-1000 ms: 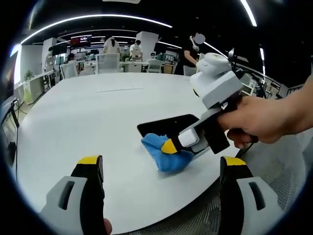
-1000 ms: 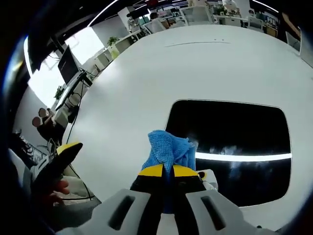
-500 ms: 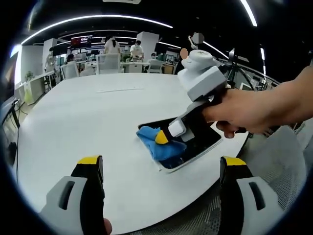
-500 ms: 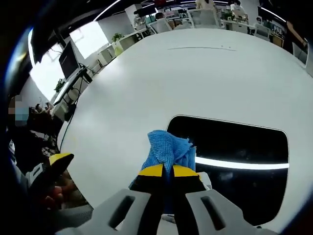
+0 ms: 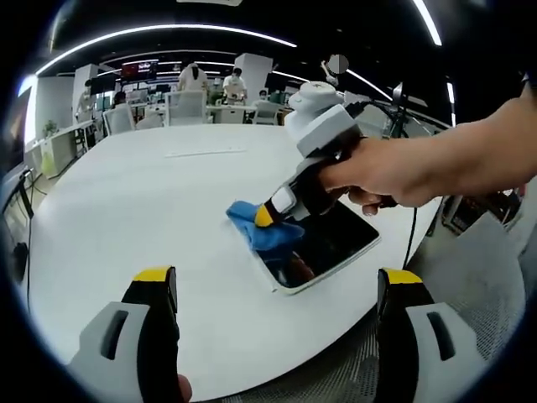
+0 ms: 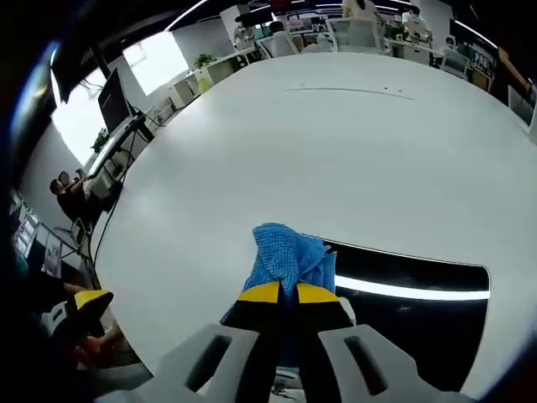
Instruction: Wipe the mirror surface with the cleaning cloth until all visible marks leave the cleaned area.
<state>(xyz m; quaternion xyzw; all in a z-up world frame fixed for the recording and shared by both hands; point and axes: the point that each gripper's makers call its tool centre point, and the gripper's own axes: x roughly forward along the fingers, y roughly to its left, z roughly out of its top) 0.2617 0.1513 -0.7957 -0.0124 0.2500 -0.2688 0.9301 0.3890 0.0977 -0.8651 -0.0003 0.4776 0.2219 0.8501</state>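
Blue microfibre cleaning cloth point(image 6: 288, 254) clamped between yellow-tipped jaws of right gripper point(image 6: 280, 293), pressed onto near-left corner of dark rectangular mirror point(image 6: 419, 311) lying flat on round white table point(image 6: 336, 151). Left gripper view: cloth point(image 5: 262, 228) on mirror's point(image 5: 323, 249) far end, right gripper point(image 5: 267, 215) held by person's hand point(image 5: 377, 172). Left gripper point(image 5: 277, 285) jaws wide apart, holding nothing, hovering over table edge point(image 5: 126, 210), well apart from mirror.

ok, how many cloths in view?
1. The blue cloth is clamped in the right gripper, lying on the mirror at its edge. No others visible.
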